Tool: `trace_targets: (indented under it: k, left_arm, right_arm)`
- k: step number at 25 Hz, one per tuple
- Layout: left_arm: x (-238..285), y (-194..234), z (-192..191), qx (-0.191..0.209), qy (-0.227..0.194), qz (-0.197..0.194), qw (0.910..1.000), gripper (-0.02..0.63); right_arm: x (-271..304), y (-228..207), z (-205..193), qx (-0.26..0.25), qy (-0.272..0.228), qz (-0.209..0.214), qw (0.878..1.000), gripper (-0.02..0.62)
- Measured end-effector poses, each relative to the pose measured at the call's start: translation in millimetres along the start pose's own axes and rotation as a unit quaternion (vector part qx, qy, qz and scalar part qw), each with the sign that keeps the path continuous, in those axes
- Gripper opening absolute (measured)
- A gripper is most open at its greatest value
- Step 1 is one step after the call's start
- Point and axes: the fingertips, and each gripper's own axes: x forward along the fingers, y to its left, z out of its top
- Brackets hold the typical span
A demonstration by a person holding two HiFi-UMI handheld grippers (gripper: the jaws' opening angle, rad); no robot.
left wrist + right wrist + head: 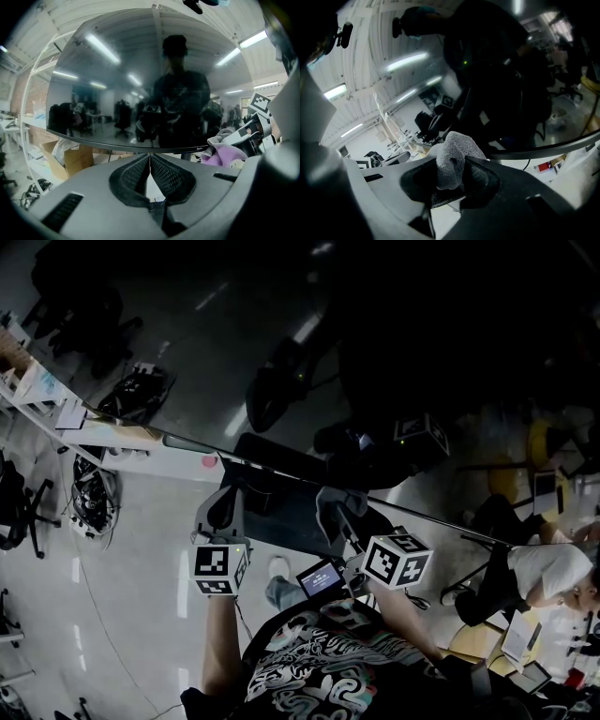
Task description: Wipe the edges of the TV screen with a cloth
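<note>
The TV screen (281, 352) is dark and glossy; its bottom edge (281, 460) runs slantwise across the head view. In the left gripper view the screen (117, 84) fills the frame and mirrors the person holding the grippers. A grey cloth (457, 150) is pinched in my right gripper (452, 171), just under the screen's lower edge (548, 147). The same cloth (225, 152) looks purple-grey at the right of the left gripper view. My left gripper (149, 158) is shut on nothing, its tips pointing at the lower edge (140, 148). Both grippers (222, 512) (336, 514) sit side by side below the screen.
White shelving (47, 390) stands to the left of the TV, with cables (94, 493) on the floor under it. Cardboard boxes (70, 159) lie beneath the screen. A seated person (553, 568) is at the right. A small lit display (321, 577) sits between the grippers.
</note>
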Motion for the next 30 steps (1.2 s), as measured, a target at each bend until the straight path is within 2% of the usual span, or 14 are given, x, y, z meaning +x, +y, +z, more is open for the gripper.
trace_targets:
  k: [6,16,30]
  left_arm:
    - [7,13,0,0.004,0.002,-0.006,1.0,0.02]
    - [4,16,10,0.022,0.002,-0.002,0.9997,0.018]
    - [3,11,25,0.026,0.003,-0.008,0.9996,0.018]
  right_arm:
    - [15,12,-2,0.003,0.005,0.003,1.0,0.135]
    - [18,21,0,0.028,0.003,0.018,0.999,0.135]
    - [16,24,5,0.05,0.001,0.015,0.999,0.135]
